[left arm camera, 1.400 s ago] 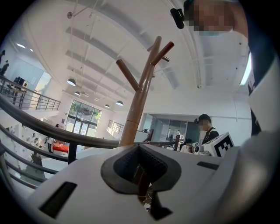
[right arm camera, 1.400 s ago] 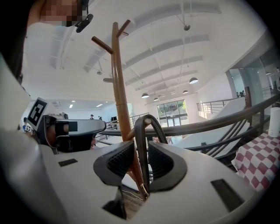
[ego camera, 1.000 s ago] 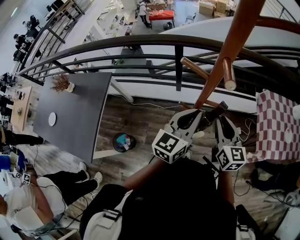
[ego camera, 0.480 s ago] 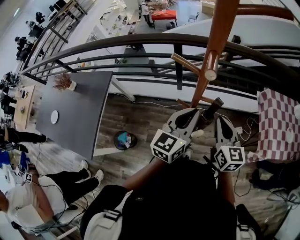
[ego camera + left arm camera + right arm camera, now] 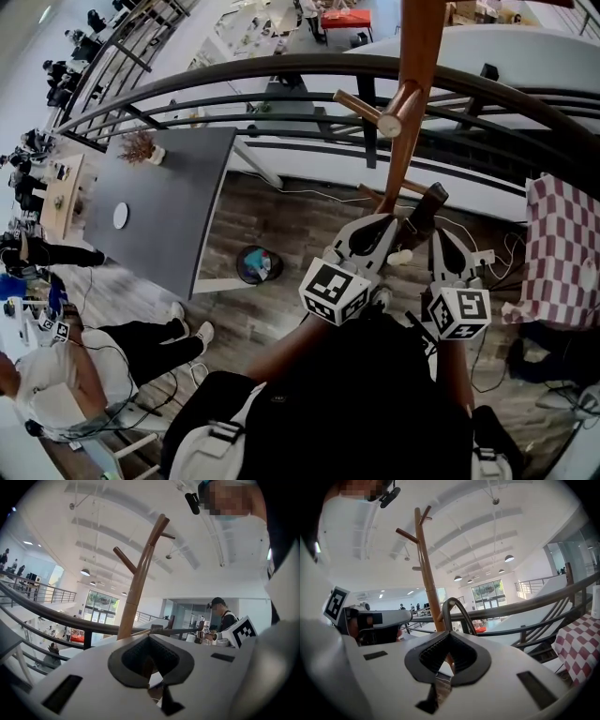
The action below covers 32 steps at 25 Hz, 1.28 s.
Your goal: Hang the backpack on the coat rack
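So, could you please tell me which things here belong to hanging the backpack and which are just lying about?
For the job:
backpack, held in both shut jaws
left gripper
right gripper
coat rack

Lying about:
table
plant
bin
checked cloth
railing

The head camera looks steeply down, close over the backpack (image 5: 366, 394), the left gripper (image 5: 392, 228) and the right gripper (image 5: 437, 239). Each gripper camera sits just behind its own jaws, tilted up toward the ceiling, and catches the other gripper at its edge. All three views share the rack (image 5: 412, 94) and the railing (image 5: 281, 77).
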{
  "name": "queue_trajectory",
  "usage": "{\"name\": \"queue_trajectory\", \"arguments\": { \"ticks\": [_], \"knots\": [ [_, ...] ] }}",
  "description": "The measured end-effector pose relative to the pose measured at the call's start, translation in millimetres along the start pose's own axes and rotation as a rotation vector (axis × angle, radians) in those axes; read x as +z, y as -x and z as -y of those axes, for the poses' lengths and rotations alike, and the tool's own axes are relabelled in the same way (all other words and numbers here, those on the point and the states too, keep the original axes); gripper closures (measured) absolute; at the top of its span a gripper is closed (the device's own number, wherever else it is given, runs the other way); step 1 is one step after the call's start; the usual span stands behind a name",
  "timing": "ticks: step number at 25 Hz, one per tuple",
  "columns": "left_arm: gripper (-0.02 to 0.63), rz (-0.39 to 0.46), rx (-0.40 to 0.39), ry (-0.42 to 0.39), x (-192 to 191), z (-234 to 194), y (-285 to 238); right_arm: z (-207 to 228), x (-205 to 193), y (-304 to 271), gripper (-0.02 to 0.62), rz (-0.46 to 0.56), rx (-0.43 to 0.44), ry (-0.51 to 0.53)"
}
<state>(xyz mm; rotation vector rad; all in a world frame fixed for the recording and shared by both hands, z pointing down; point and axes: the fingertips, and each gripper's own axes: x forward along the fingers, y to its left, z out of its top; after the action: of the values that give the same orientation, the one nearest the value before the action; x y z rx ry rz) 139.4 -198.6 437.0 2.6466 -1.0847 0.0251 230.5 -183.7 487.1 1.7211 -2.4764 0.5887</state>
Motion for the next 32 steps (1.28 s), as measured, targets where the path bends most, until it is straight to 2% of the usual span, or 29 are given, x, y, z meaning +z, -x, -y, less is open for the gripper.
{"name": "queue_trajectory", "arguments": {
  "ticks": [9, 32],
  "knots": [
    [0.599, 0.012, 0.026, -0.008, -1.6, -4.5, 19.1, -23.4, 0.0, 3.3, 0.581, 0.012, 0.022, 0.021],
    [0.598, 0.059, -0.041, -0.004, 0.6, -19.4, 95.1, -90.6, -13.1, 33.0, 0.581, 0.061, -0.104, 0.042]
  ]
}}
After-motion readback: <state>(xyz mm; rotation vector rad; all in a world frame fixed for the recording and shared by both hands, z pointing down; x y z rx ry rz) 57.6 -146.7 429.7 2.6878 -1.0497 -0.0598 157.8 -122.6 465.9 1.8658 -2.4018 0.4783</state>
